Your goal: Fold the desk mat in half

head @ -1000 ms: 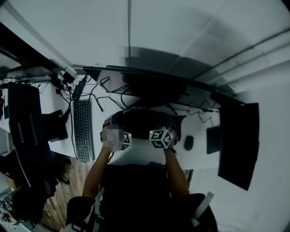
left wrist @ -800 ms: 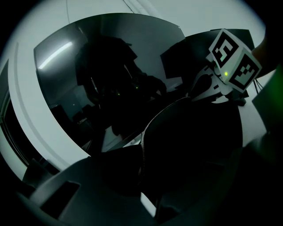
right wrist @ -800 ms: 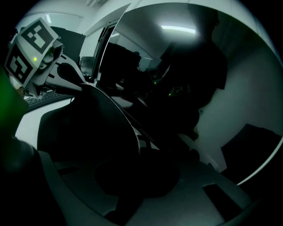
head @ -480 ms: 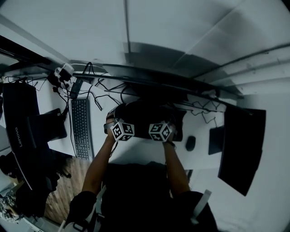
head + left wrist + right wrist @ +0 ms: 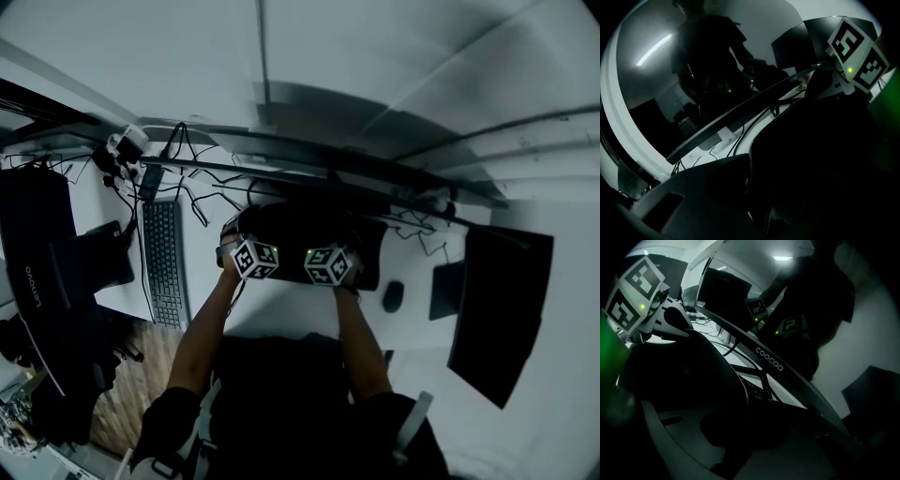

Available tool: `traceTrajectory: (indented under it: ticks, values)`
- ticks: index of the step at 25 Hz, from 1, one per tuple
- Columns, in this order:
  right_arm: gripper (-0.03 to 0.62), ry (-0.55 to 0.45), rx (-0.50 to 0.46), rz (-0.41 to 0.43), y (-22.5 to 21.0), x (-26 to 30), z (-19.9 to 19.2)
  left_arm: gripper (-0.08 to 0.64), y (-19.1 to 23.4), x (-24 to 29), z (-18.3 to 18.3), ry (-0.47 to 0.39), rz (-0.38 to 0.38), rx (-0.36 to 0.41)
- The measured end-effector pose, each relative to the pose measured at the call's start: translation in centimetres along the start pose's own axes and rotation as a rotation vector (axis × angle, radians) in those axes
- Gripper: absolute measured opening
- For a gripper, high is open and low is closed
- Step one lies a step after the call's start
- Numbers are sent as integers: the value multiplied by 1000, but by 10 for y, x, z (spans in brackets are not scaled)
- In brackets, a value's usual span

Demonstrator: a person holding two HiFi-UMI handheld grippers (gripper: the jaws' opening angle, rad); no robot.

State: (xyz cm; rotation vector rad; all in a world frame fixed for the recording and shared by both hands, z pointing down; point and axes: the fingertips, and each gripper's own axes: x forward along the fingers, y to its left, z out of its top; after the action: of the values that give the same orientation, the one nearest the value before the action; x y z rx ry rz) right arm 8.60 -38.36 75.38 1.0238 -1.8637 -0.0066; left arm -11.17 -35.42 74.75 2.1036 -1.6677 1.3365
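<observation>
The black desk mat [image 5: 302,234] lies on the white desk [image 5: 281,314] in front of the monitor, its near part lifted and doubled toward the back. My left gripper [image 5: 257,242] and right gripper [image 5: 330,247] hover side by side over it, marker cubes up. In the left gripper view the mat [image 5: 811,154] fills the right side. Its stitched edge runs down between the jaws of the left gripper [image 5: 754,206], which are opening. In the right gripper view the mat [image 5: 679,376] arches over the right gripper [image 5: 736,446], which is shut on its edge.
A keyboard [image 5: 164,262] lies left of the mat, with a mouse [image 5: 391,296] and a dark flat device [image 5: 441,289] to its right. A wide monitor [image 5: 319,173] with loose cables [image 5: 202,202] spans the back. A dark screen [image 5: 497,300] stands far right, another [image 5: 37,272] far left.
Both grippers have moved away from my body toward the monitor, carrying the mat's edge with them. The two marker cubes now sit farther over the mat.
</observation>
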Motion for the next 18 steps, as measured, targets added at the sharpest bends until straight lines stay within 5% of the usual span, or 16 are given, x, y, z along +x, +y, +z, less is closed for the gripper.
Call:
traceTrajectory:
  ticks: [11, 18]
  values:
    - [51, 15, -7, -46, -1, 4, -4, 159, 12, 10, -3, 27, 41, -45]
    - [111, 7, 16, -53, -3, -4, -5, 173, 10, -3, -8, 39, 17, -74]
